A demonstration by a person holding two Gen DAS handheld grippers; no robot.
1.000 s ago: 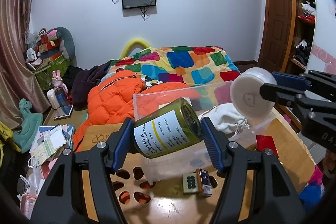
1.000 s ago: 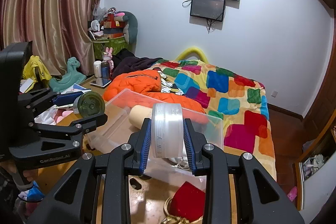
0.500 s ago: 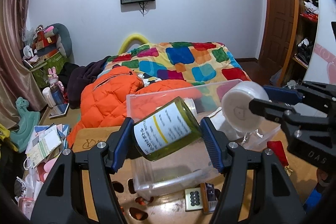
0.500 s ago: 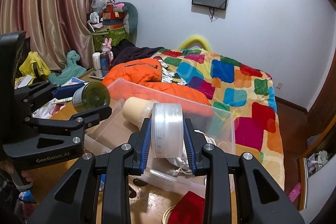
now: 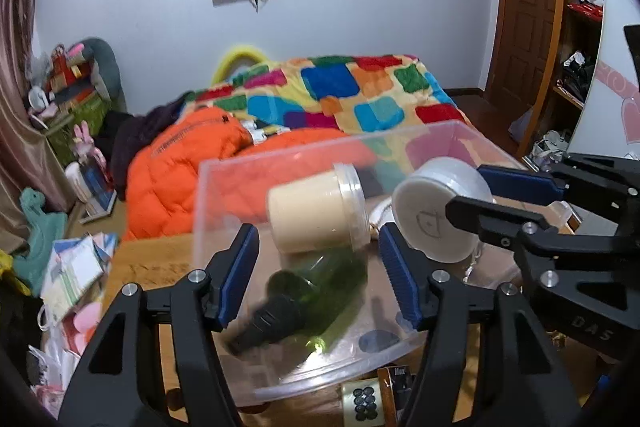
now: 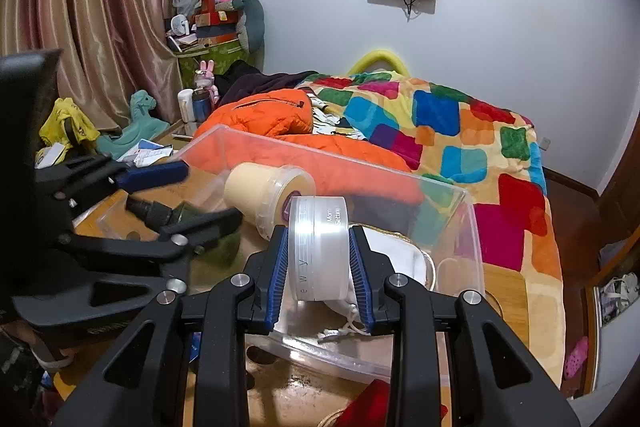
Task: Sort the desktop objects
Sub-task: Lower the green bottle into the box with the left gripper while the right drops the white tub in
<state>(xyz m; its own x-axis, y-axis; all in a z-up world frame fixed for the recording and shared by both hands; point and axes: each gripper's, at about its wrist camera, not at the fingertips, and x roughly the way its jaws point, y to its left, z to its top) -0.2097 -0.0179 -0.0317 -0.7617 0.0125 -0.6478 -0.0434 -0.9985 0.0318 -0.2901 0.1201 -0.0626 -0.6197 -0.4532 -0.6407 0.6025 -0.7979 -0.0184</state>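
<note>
The left gripper [image 5: 316, 277] stands with its blue-padded jaws spread wide and empty over the clear plastic storage bin [image 5: 208, 195]; below it, blurred, the dark green glass bottle with a black cap [image 5: 308, 295] lies inside the bin on the bin floor, cap pointing toward seven o'clock in the left wrist view. Just beyond it, at twelve o'clock from the bottle, a cream-coloured plastic jar with a translucent lid [image 5: 316, 215] lies on its side in the same bin. The right gripper [image 6: 320, 267] pinches a round white flat jar with a silver band [image 6: 320, 247] by its two flat faces, held on edge above the bin's near part, over a white cloth drawstring pouch [image 6: 404, 259]. The step in hand looks to be setting this white jar into the bin. Done well, I would lower it toward the open floor at five o'clock of the cream jar, tilt it flat so it cannot roll, and spread the pads only once it rests; the left tongs should draw back clear first, since the two tools sit close together.
</note>
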